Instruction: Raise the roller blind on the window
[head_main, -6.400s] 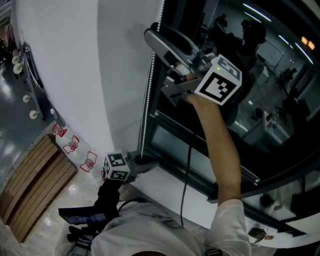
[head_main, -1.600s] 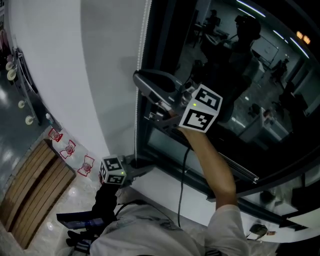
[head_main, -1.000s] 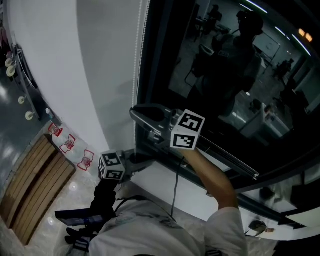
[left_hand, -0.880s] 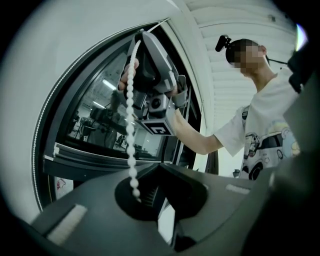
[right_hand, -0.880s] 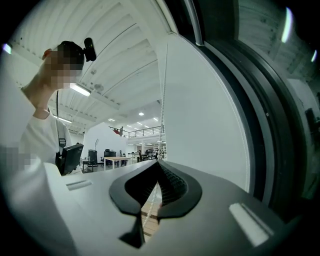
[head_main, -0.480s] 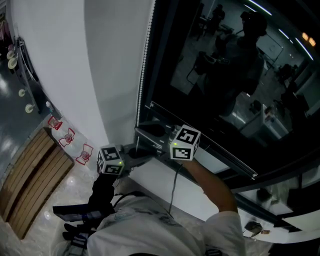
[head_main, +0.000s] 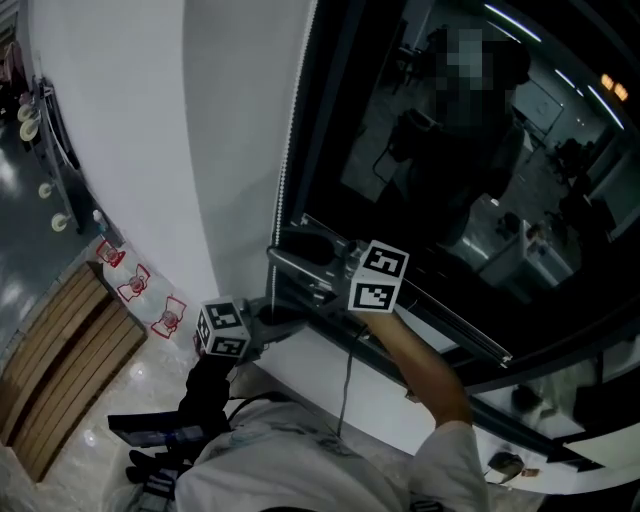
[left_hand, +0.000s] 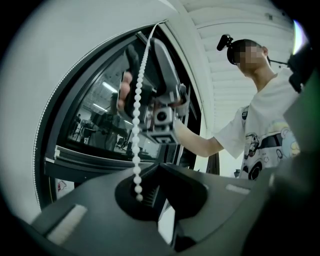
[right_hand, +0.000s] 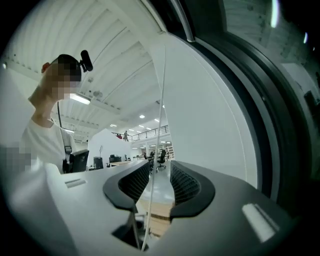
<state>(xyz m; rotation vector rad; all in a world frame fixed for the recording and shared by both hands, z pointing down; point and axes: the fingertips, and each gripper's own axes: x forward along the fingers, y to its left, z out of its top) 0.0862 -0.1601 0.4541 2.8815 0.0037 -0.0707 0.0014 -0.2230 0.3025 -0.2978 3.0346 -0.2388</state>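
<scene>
**A:** What has changed?

**B:** The right hand-held gripper (head_main: 283, 256) has come down the white ball-bead pull chain (head_main: 285, 170) from up high to just above the white window sill (head_main: 330, 365). Its jaws have just been opening. The chain runs between the ribbed pads without being pinched, so it's released.

**A:** Meaning?

**B:** One pull stroke looks done. I'd expect a reach up for a fresh grip.

**A:** And the other?

**B:** The left hand-held gripper (head_main: 272, 322) sits low, clenched on the same chain, probably keeping tension.

**A:** The blind?

**B:** The roller blind isn't in frame, presumably above. The dark glass window (head_main: 450, 200) is bare as far as it shows. The chain hangs at the frame's left edge, beside the white wall (head_main: 130, 150).

**A:** Counts?

**B:** Two grippers, one chain loop with two strands, one window.
</scene>
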